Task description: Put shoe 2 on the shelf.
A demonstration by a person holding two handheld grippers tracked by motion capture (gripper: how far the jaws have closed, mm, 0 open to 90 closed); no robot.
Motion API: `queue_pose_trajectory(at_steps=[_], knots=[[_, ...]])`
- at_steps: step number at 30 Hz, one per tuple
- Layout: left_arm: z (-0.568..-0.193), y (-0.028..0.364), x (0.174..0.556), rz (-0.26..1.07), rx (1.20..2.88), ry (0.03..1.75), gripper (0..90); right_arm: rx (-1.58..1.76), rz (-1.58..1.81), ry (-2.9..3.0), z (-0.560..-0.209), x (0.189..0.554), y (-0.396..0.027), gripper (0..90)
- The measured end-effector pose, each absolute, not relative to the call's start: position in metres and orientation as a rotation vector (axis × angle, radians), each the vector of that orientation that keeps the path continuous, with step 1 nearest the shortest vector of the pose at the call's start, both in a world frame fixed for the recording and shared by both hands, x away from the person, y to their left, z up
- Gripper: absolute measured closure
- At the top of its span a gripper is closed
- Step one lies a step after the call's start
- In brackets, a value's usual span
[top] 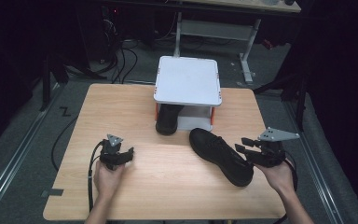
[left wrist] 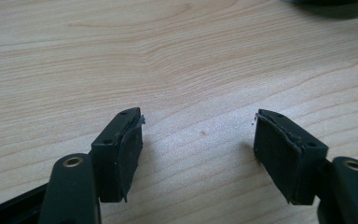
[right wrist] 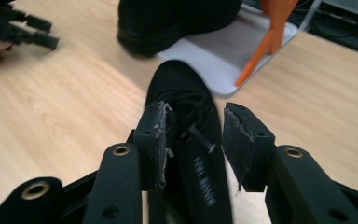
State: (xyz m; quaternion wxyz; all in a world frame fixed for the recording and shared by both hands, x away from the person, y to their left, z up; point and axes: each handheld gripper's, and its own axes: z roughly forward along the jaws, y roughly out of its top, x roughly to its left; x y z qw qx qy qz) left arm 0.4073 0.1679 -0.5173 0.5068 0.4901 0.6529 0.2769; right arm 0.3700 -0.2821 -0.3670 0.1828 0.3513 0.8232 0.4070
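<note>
A black shoe [top: 220,156] lies on the wooden table [top: 168,186] at the right, toe toward the white shelf [top: 188,80], under which a second shoe [top: 168,119] stands. The right gripper [right wrist: 193,140] sits at its heel end, jaws half spread on either side of the shoe's top; whether the pads touch it I cannot tell. The left gripper [left wrist: 198,140] rests well apart at the left, jaws wide over bare wood.
</note>
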Motion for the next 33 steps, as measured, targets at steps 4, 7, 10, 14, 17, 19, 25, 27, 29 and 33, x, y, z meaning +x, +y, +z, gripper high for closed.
queue_pose_trajectory(at_steps=[4, 7, 10, 14, 17, 19, 25, 27, 29, 33], knots=[[-0.517, 0.168, 0.407, 0.668, 1.182, 1.574, 33.1, 0.983, 1.156, 2.334, -0.373, 0.361, -0.282, 63.4], [-0.517, 0.168, 0.407, 0.668, 1.182, 1.574, 33.1, 0.990, 1.136, 2.371, -0.382, 0.354, -0.280, 64.0], [-0.517, 0.168, 0.407, 0.668, 1.182, 1.574, 33.1, 0.996, 1.098, 2.402, -0.390, 0.350, -0.279, 64.5], [-0.517, 0.168, 0.407, 0.668, 1.182, 1.574, 33.0, 1.017, 1.061, 2.443, -0.405, 0.348, -0.279, 65.7], [-0.517, 0.168, 0.407, 0.667, 1.182, 1.574, 33.1, 1.033, 1.045, 2.449, -0.412, 0.349, -0.280, 66.2], [-0.517, 0.168, 0.407, 0.667, 1.182, 1.574, 33.0, 1.033, 1.037, 2.448, -0.415, 0.350, -0.280, 67.3], [-0.517, 0.168, 0.407, 0.667, 1.183, 1.574, 33.0, 0.989, 0.940, 2.510, -0.420, 0.359, -0.266, 68.2], [-0.517, 0.168, 0.407, 0.668, 1.183, 1.574, 33.0, 0.959, 0.891, 2.520, -0.422, 0.361, -0.259, 68.5], [-0.517, 0.168, 0.407, 0.667, 1.184, 1.574, 33.0, 0.954, 0.879, 2.519, -0.423, 0.362, -0.257, 68.6], [-0.517, 0.168, 0.407, 0.668, 1.184, 1.574, 33.0, 0.969, 0.855, 2.524, -0.427, 0.367, -0.252, 69.6]])
